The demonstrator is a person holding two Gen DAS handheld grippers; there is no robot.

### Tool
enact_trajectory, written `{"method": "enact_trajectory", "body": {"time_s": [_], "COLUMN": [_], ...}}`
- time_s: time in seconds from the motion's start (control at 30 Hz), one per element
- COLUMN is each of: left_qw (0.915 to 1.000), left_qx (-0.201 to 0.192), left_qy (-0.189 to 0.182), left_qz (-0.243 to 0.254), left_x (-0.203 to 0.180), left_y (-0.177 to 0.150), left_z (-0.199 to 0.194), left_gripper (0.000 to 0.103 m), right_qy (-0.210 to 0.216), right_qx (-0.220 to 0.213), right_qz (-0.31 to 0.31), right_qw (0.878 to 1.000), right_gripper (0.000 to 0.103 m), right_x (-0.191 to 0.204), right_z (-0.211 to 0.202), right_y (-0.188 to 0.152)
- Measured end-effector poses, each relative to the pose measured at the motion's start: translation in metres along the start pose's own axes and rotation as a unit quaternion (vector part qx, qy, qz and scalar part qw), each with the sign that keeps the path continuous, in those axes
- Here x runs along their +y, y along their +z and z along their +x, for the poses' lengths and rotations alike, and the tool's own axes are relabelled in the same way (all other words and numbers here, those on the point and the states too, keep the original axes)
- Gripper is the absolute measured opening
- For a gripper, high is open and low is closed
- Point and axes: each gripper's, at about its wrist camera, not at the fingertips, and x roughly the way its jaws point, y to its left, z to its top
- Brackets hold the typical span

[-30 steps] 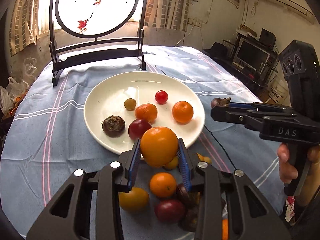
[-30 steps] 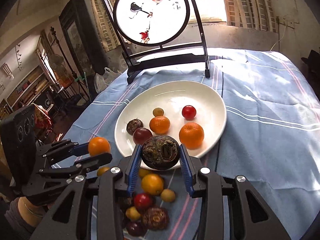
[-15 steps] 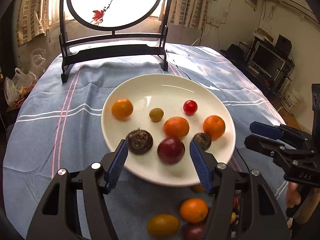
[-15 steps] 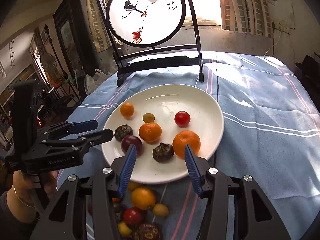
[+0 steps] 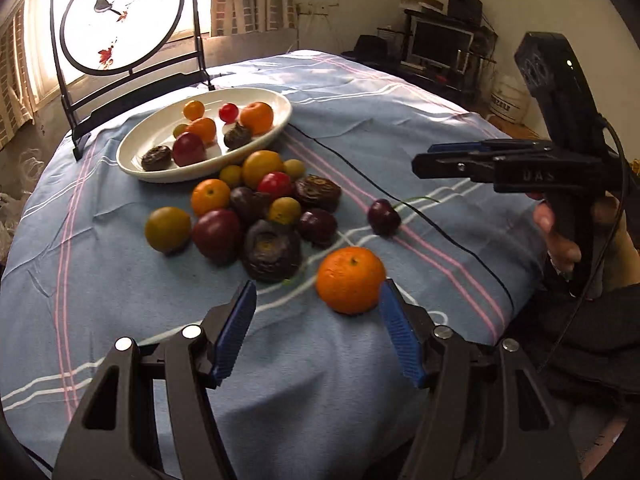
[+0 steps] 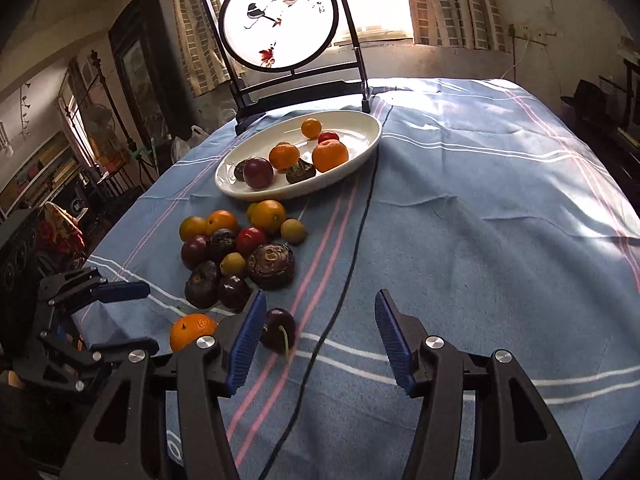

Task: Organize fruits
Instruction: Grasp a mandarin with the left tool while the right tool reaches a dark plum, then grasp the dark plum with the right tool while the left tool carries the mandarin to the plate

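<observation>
Tongs empty and half open, lined up for the next pick-up

Both tongs are seen with nothing gripped: the left tongs (image 5: 316, 334) stand part-way open at the bottom of the left wrist view, with a loose orange (image 5: 351, 280) lying just ahead near the right-hand pad, and the right tongs (image 6: 318, 342), whose jaws have just been opening, stand likewise with a dark cherry (image 6: 279, 330) just beside the left-hand pad. Several fruits are already held in the white plate (image 5: 276, 130) at upper left, while a pile of fruit (image 5: 256, 216) is left on the blue-clothed surface (image 5: 420, 120) below it. A fresh pick-up appears to be in hand; each fruit must next be centred between the pads, closed on gently, and carried to the plate.
</observation>
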Motion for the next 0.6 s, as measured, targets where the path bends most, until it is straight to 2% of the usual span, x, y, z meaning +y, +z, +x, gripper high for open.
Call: {"method": "enact_trajectory", "body": {"time_s": [0.13, 0.23, 0.43, 0.6], "left_qw": [0.9999, 0.9996, 0.9988, 0.9972], "left_qx": [0.008, 0.016, 0.001, -0.028], "left_qy": [0.000, 0.010, 0.005, 0.003], "left_qz": [-0.005, -0.022, -0.048, -0.069], "left_x": [-0.015, -0.016, -0.009, 0.006], "left_y": [0.001, 0.003, 0.002, -0.001], "left_z": [0.019, 0.035, 0.030, -0.002], "left_gripper": [0.055, 0.044, 0.042, 0.042], "right_qy": [0.004, 0.003, 0.006, 0.015], "right_qx": [0.003, 0.003, 0.032, 0.026], "right_qz": [0.014, 0.008, -0.021, -0.050], "right_qw": [1.000, 1.000, 0.999, 0.998], "right_gripper": [0.057, 0.057, 0.057, 0.057], "right_x": [-0.006, -0.003, 0.006, 0.024], "right_z": [-0.002, -0.003, 0.008, 0.014], "right_y": [-0.008, -0.012, -0.018, -0.018]}}
